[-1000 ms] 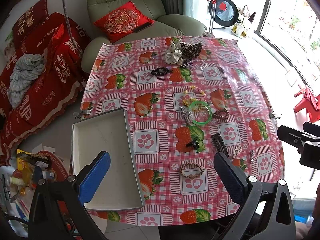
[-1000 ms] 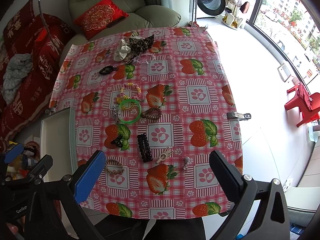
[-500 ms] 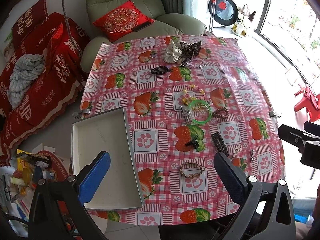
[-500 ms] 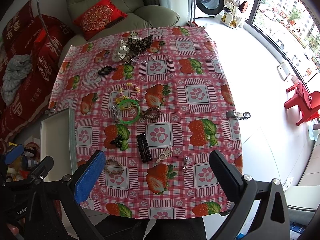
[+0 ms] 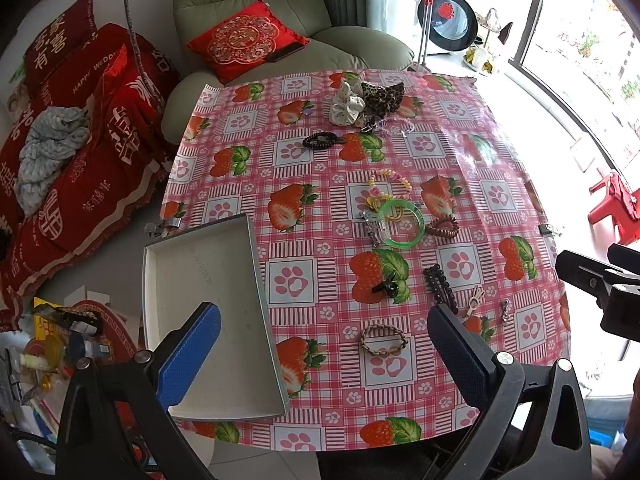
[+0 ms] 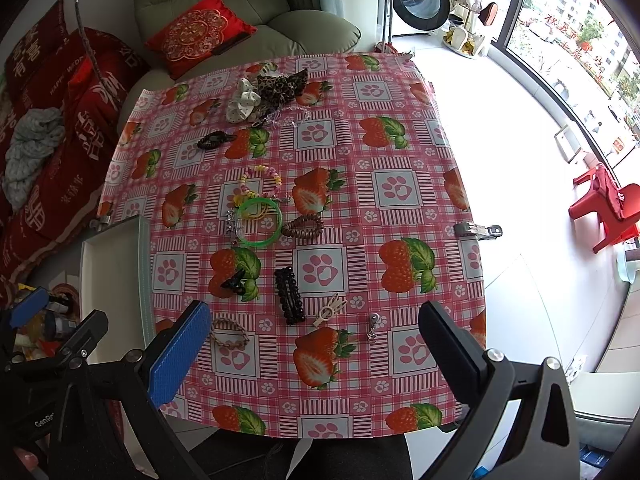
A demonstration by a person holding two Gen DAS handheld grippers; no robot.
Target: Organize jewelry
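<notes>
Jewelry lies scattered on a strawberry-print tablecloth (image 5: 472,160). A green bangle (image 5: 401,227) sits mid-table beside a brown coiled band (image 5: 443,227). Nearer lie a braided bracelet (image 5: 383,340), a black beaded clip (image 5: 440,287) and a small black claw clip (image 5: 386,285). An empty white tray (image 5: 208,288) rests on the table's left edge. My left gripper (image 5: 324,350) hovers open above the near edge, holding nothing. My right gripper (image 6: 316,344) is also open, above the near edge, with the bracelet (image 6: 229,332) by its left finger.
Scrunchies (image 5: 362,102) and a dark hair tie (image 5: 320,140) lie at the far side. A green armchair with a red cushion (image 5: 246,40) stands behind the table, a red-covered sofa (image 5: 72,128) to the left. Metal clips (image 6: 476,231) hold the cloth at the edges.
</notes>
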